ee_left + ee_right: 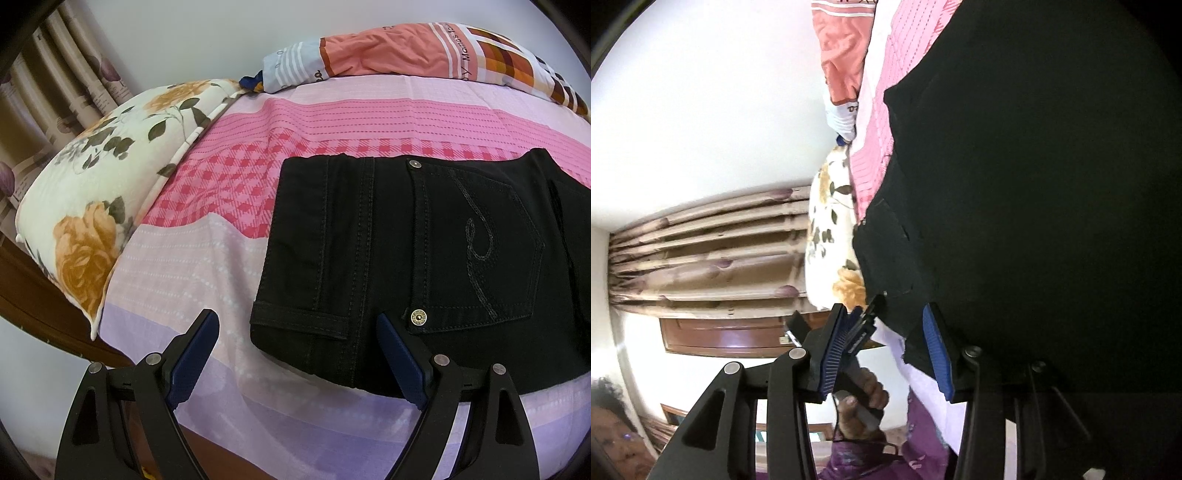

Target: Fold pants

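Only the left wrist view shows the folded black denim pants (424, 266) whole, beyond the open left gripper (295, 343); right gripper (886, 347) parted, nothing pinched.

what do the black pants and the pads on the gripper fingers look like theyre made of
The black pants look like matte denim: heavy weave, double-stitched seams, metal rivets and an embroidered back pocket. The pads on the left hand-held gripper look like blue ribbed rubber or soft plastic with a dull finish, set on glossy black plastic fingers; rubber is a guess.
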A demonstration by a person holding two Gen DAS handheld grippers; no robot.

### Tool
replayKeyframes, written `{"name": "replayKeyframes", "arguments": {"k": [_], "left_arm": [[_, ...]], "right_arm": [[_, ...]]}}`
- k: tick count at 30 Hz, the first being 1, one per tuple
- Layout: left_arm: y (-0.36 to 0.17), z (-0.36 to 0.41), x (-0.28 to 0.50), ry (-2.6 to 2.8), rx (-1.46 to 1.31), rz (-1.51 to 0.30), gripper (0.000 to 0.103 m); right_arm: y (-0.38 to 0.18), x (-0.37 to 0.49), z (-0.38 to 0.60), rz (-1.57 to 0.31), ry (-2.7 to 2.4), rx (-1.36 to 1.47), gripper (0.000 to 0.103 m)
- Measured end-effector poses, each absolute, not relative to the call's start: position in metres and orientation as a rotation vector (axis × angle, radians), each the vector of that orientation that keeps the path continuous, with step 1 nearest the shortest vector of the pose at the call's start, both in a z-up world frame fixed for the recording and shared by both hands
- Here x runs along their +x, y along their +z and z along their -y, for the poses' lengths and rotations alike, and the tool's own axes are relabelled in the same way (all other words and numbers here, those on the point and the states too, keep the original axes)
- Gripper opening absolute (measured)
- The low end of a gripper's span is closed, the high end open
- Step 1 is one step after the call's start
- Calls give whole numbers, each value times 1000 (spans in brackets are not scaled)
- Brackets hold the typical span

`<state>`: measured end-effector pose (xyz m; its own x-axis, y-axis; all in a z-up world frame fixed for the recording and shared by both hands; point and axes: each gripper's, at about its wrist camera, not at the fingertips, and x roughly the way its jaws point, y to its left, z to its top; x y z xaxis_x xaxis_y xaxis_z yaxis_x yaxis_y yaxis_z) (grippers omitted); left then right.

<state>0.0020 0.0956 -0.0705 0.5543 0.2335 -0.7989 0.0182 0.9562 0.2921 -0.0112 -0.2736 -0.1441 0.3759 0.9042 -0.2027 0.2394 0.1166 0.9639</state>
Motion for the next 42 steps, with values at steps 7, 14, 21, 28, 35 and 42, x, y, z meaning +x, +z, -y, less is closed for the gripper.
{"name": "replayKeyframes", "arguments": {"k": [7,14,21,28,35,42], "left_arm": [[-70,-95,2,129,281,-980,87],[-65,-95,0,133,289,-958,87],[-65,-91,-1,125,312,-959,87],[-65,-91,-1,130,312,-954,87],[-54,-91,-6,102,283,-923,87],[-33,-77,-15,50,260,-856,87]], "right_arm": [[-131,-15,268,-1128,804,1375,62],[-143,-22,246,-1232,849,1409,74],[-159,-13,240,-1260,826,1457,74],[-146,-16,249,-1246,917,1501,76],[-45,19,289,-1101,634,651,74],[-32,83,267,-1015,635,108,59]]}}
